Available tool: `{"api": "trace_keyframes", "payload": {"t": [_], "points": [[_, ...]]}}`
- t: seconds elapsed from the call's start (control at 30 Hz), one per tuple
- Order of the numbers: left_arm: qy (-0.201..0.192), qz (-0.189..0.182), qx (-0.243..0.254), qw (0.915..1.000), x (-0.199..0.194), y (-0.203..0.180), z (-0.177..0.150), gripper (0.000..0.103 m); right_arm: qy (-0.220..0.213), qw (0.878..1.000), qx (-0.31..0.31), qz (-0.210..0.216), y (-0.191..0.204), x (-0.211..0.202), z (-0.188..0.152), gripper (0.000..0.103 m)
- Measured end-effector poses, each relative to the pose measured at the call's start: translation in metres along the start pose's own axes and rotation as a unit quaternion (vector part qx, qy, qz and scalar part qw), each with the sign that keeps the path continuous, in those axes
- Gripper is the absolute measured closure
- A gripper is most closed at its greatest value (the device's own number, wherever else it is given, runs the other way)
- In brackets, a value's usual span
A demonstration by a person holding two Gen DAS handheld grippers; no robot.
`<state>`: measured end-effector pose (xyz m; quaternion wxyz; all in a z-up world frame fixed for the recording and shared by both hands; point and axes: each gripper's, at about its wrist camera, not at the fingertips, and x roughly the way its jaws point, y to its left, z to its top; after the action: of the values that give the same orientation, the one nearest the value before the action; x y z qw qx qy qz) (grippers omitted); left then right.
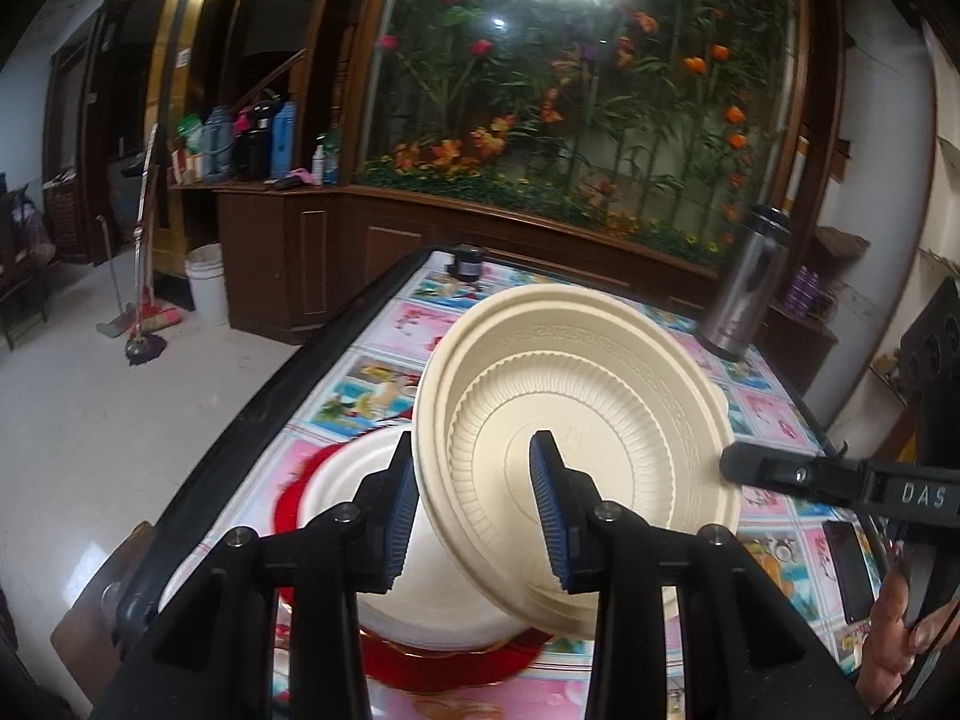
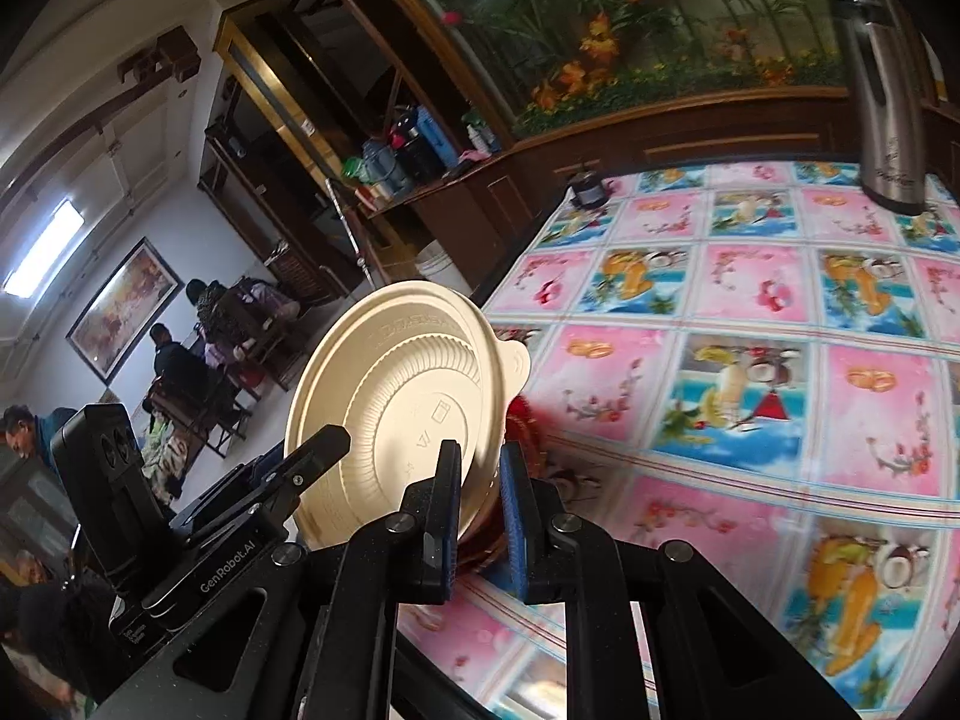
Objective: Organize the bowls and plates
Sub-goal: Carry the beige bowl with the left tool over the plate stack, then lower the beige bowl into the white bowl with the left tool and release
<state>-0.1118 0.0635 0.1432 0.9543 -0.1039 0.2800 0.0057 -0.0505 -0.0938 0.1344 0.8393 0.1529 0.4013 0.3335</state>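
A cream ribbed bowl [image 1: 576, 450] hangs tilted above the table, its inside facing the left wrist view. My right gripper [image 2: 480, 504] is shut on its rim, and the right wrist view shows the bowl's underside [image 2: 396, 396]. One right finger [image 1: 762, 468] reaches the rim from the right. My left gripper [image 1: 474, 504] stands open, its pads apart astride the bowl's left rim. A left finger [image 2: 318, 447] shows beside the bowl. Below sits a white bowl [image 1: 354, 480] on a red plate [image 1: 450, 666].
The table wears a pink and blue picture cloth [image 2: 750, 312] with a black edge [image 1: 270, 420]. A steel flask [image 1: 744, 288] stands at the far right, a small dark jar [image 1: 468, 261] at the far end, a black phone [image 1: 846, 570] near right. People sit in the background [image 2: 204, 348].
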Motion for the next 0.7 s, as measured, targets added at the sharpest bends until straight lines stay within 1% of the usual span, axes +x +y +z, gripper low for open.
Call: {"api": "trace_keyframes", "payload": {"t": [0.17,0.33,0.5,0.7], "points": [[0.008,0.019,-0.025,0.9995,0.007,0.027,0.001,0.069,0.035,0.999,0.009,0.016,0.011,0.037,0.000,0.088],[0.028,0.022,-0.039,0.9986,0.021,0.038,-0.002,0.069,0.062,0.997,0.029,0.022,0.007,0.062,-0.003,0.088],[0.037,0.026,-0.045,0.9980,0.025,0.043,-0.008,0.069,0.072,0.997,0.030,0.019,0.008,0.069,-0.005,0.088],[0.046,0.029,-0.054,0.9971,0.029,0.050,-0.013,0.069,0.086,0.995,0.037,0.025,0.008,0.075,-0.009,0.088]]}}
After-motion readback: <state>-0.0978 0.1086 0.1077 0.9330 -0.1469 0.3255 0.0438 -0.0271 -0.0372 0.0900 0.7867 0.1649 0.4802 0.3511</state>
